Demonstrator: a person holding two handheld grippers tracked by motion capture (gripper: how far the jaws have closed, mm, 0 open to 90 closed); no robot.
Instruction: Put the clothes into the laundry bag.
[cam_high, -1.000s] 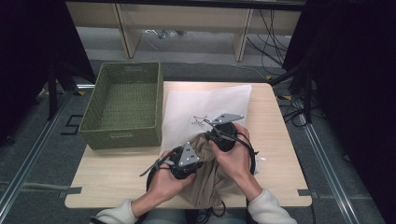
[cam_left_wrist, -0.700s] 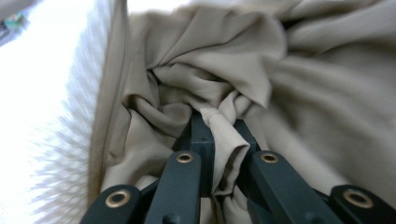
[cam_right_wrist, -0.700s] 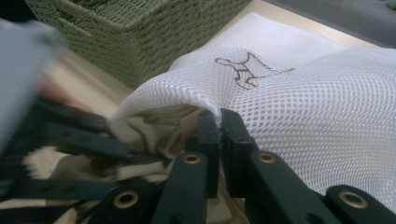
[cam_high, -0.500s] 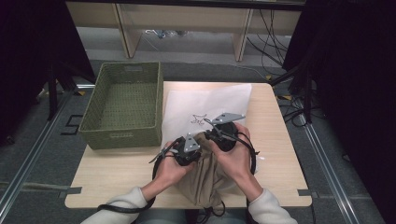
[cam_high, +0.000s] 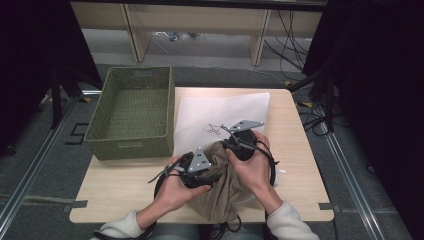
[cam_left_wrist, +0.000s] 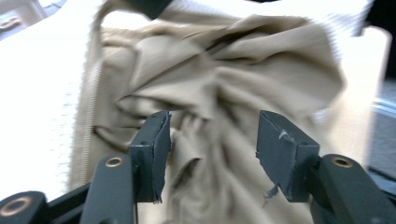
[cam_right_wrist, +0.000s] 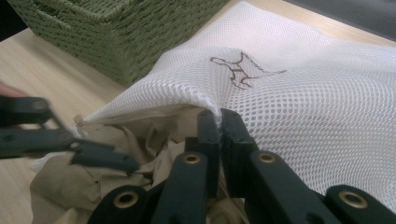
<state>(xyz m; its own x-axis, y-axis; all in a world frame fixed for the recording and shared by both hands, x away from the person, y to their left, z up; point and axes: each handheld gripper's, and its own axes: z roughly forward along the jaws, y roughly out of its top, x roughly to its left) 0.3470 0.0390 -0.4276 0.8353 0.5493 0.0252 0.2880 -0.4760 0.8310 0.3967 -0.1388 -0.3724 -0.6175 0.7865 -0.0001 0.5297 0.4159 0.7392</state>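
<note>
Stuffing a beige garment (cam_high: 220, 192) into a white mesh laundry bag (cam_high: 220, 112) looks like the job here. The garment is bunched at the near edge of the worktop (cam_high: 125, 185), half inside the bag's mouth and half spilling over the front edge toward the person. The bag is laid flat across the middle of the worktop, right beside a green woven basket (cam_high: 132, 117).

The bag's rim is pinched tight by the right tongs (cam_right_wrist: 219, 123), mesh trapped between the closed jaws, so the mouth is held up and open. The left tongs (cam_left_wrist: 210, 140) have just been opening and now stand fairly wide, with crumpled cloth in front of and between the jaws but not squeezed by them, so the garment is basically let go.

What could go wrong: with the cloth released and so much of it hanging off the edge, it could be dragged back out by its own weight. The thin mesh could also slip from the right pinch, and then the mouth would collapse over the fabric. The zipper edge might get snagged on a fold too.

How much garment is already inside can't be made out, since it's covered by hands and mesh. The hanging part is cut off at the bottom of the high view, and the left gripper view is pretty blurred.
</note>
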